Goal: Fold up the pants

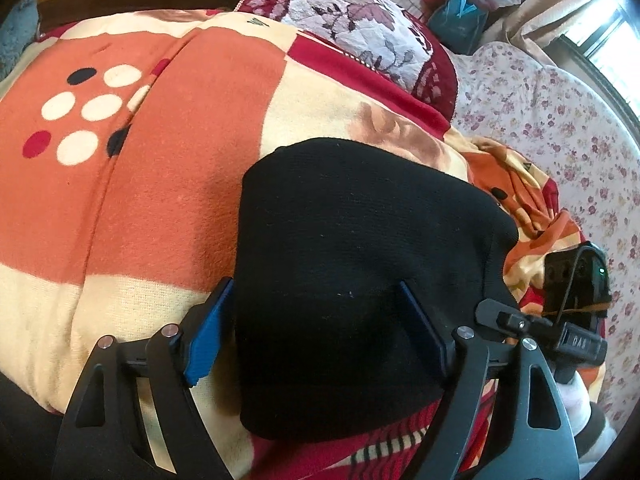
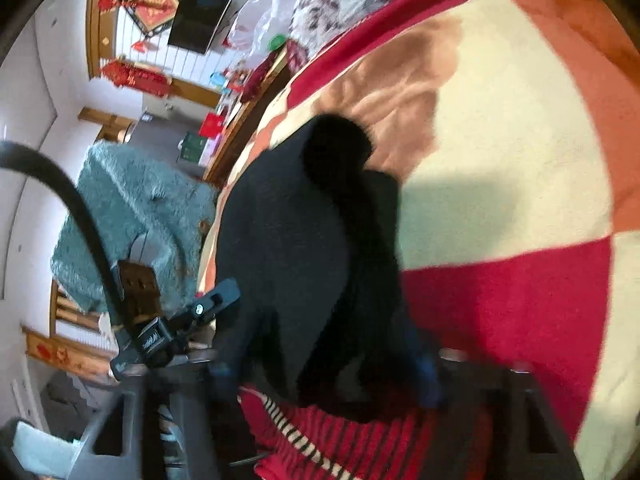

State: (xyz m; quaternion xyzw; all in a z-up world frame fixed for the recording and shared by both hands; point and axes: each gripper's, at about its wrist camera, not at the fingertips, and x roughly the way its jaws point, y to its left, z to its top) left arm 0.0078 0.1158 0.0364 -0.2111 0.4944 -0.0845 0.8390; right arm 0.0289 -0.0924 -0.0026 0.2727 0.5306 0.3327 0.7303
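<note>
The black pants [image 1: 360,264] lie folded into a compact block on the orange, cream and red blanket [image 1: 160,208]. My left gripper [image 1: 316,312] is open, its blue-padded fingers [image 1: 208,336] straddling the near edge of the pants; the left finger rests on the blanket, the right one on the black cloth. The right gripper's body [image 1: 576,336] shows at the right of the left wrist view. In the blurred right wrist view the pants [image 2: 304,240] lie between the jaws of my right gripper [image 2: 324,372], which stand wide apart.
A red and white floral pillow [image 1: 360,20] lies beyond the pants, with a flowered sheet [image 1: 560,120] to the right. A teal fluffy cover [image 2: 132,216] and a wooden bed edge [image 2: 240,128] are at the left of the right wrist view.
</note>
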